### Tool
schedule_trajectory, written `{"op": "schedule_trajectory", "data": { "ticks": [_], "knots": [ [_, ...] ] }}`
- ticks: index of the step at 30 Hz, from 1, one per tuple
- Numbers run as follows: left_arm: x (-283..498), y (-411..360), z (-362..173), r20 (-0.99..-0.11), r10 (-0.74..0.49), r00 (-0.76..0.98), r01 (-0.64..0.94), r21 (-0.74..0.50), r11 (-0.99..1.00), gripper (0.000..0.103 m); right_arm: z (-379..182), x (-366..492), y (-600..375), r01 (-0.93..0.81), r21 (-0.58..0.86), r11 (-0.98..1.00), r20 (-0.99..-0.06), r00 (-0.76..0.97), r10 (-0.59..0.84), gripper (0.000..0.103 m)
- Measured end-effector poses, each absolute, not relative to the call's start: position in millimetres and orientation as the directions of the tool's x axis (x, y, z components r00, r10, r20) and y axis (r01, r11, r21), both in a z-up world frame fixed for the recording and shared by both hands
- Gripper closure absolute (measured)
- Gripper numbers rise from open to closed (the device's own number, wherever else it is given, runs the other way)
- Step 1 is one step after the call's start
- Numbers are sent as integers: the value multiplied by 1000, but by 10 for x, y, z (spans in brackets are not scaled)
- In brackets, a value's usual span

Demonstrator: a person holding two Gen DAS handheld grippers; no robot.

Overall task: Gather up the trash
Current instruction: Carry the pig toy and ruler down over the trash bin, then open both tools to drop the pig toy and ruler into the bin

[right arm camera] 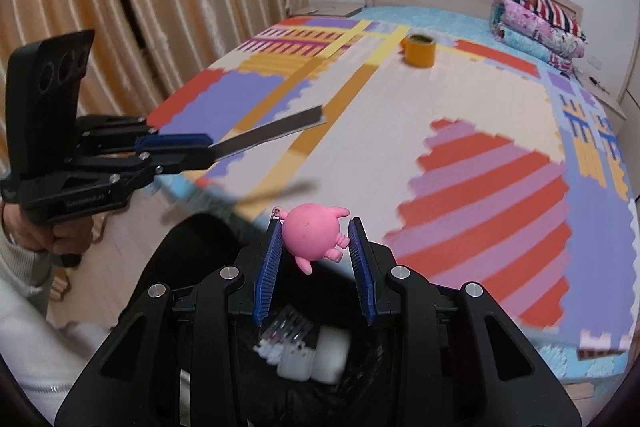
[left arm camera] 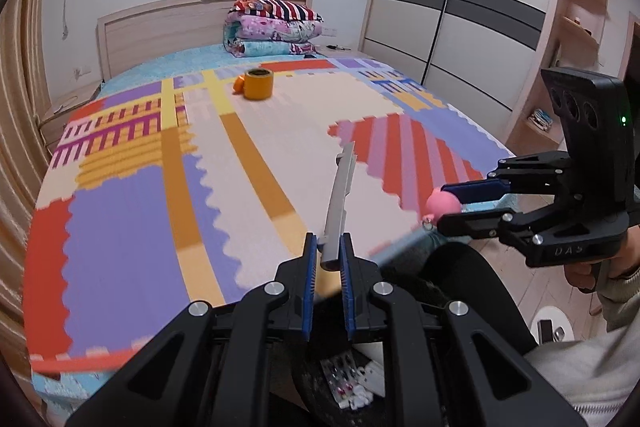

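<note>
My left gripper point(left arm camera: 329, 247) is shut on one end of a long grey metal blade-like strip point(left arm camera: 339, 203), which sticks out forward over the bed's patterned mat point(left arm camera: 256, 147). It also shows in the right wrist view point(right arm camera: 272, 131), held by the left gripper point(right arm camera: 208, 147). My right gripper point(right arm camera: 316, 227) holds a pink pig toy point(right arm camera: 314, 233) between its blue pads; the toy also shows in the left wrist view point(left arm camera: 442, 205). Both grippers hover above a black trash bin point(right arm camera: 296, 347) holding white packaging and blister packs point(left arm camera: 348, 379).
An orange tape roll point(left arm camera: 259, 83) with a small orange object beside it stands far up the mat. Folded quilts point(left arm camera: 272, 27) lie by the headboard. A wardrobe point(left arm camera: 460, 7) stands to the right, curtains point(right arm camera: 140, 7) to the left.
</note>
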State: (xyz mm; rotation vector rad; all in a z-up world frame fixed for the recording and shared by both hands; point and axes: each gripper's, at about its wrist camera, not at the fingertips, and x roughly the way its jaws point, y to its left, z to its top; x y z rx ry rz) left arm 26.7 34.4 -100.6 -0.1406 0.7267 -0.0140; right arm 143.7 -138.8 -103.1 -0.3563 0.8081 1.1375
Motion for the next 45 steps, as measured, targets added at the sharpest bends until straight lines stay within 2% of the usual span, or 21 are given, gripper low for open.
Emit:
{"op": "schedule_trajectory", "data": {
  "ticks": [9, 20, 33, 45],
  "knots": [
    [18, 167, -1279, -711, -126, 692, 19, -156, 988, 92, -1335, 1118, -1395, -919, 186, 349, -766, 87, 637, 69],
    [-48, -121, -1861, -797, -204, 568, 51, -213, 976, 92, -1908, 1102, -1428, -895, 230, 381, -838, 16, 545, 69],
    [226, -336, -2762, -916, -164, 365, 37, -162, 986, 92, -2618, 1182, -1310, -860, 254, 443, -906, -52, 419, 69],
    [235, -290, -2909, -932, -167, 322, 5, -175, 985, 92, -2814, 1194, -1339, -849, 256, 462, -922, -71, 381, 68]
  ]
}}
